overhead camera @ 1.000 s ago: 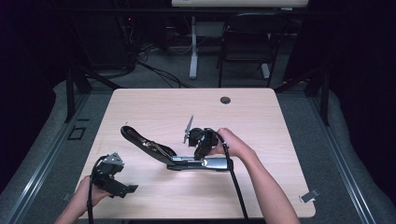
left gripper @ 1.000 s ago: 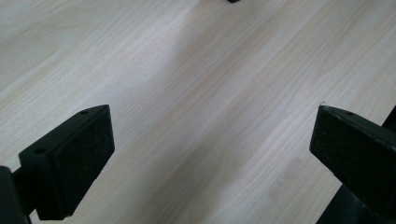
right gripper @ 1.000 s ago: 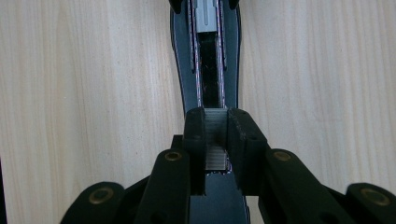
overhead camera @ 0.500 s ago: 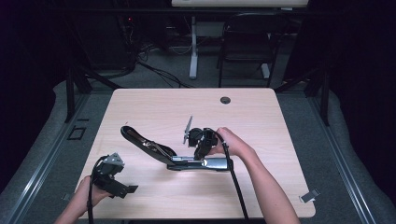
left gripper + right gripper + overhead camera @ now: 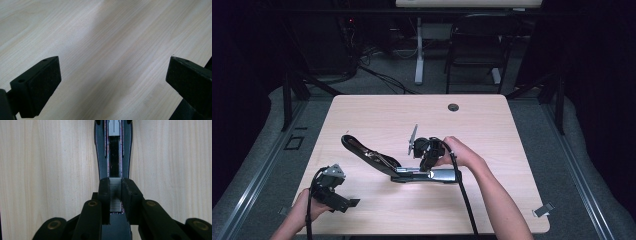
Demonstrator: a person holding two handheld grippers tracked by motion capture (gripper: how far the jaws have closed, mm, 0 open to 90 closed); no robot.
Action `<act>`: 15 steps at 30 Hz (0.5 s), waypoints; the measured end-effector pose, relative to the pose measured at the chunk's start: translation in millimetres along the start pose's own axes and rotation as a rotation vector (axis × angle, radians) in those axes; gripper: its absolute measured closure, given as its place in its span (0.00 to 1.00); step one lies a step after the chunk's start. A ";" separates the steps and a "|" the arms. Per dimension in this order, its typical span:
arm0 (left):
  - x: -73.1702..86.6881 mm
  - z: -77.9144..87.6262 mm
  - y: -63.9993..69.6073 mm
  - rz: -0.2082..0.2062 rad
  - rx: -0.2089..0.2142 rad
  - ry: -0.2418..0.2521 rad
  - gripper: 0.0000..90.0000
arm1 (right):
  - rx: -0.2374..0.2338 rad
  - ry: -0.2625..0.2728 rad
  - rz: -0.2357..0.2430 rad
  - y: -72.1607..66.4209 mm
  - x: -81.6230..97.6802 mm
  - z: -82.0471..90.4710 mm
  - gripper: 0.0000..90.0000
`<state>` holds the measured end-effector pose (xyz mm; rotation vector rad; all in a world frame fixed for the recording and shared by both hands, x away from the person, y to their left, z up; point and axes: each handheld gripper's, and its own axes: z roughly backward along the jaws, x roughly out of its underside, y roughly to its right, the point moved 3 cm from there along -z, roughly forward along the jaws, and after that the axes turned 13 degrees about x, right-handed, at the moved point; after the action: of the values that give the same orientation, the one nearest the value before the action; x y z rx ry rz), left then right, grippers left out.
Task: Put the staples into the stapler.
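nothing has shifted over the last second: both hands sit as they did. the black-and-silver metal stapler [image 5: 412, 170], swung open, lies on the pale wooden table [image 5: 512, 150]. the right gripper [image 5: 428, 159] stands above its loading channel, jaws nearly closed on a strip of silver staples [image 5: 115, 192]. the stillness suggests careful lining-up before lowering the strip in. the left gripper [image 5: 343, 202], near the stapler's raised lid, is wide open and empty.
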<state>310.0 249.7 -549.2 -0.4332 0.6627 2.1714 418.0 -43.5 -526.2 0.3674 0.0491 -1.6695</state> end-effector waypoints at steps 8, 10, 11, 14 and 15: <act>0.3 -0.4 -0.4 0.002 0.000 -0.001 0.00 | -0.004 -0.013 0.005 -0.7 -0.9 -2.3 0.86; 0.2 -0.4 -0.4 0.002 0.000 -0.001 0.00 | -0.001 -0.018 0.008 -0.8 -1.2 -2.0 0.86; 0.2 -0.5 -0.4 0.002 0.000 -0.002 0.00 | 0.007 -0.017 0.009 -0.7 -1.2 -2.2 0.87; 0.3 -0.5 -0.2 0.004 0.002 -0.001 0.00 | 0.009 -0.026 0.011 -1.2 -0.7 -4.0 0.87; 0.4 -0.4 -0.3 0.004 0.002 -0.001 0.00 | 0.007 -0.026 0.010 -1.3 -0.6 -4.5 0.86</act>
<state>310.0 249.8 -549.8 -0.4307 0.6654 2.1745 417.7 -41.7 -530.5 0.3509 0.0225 -1.6648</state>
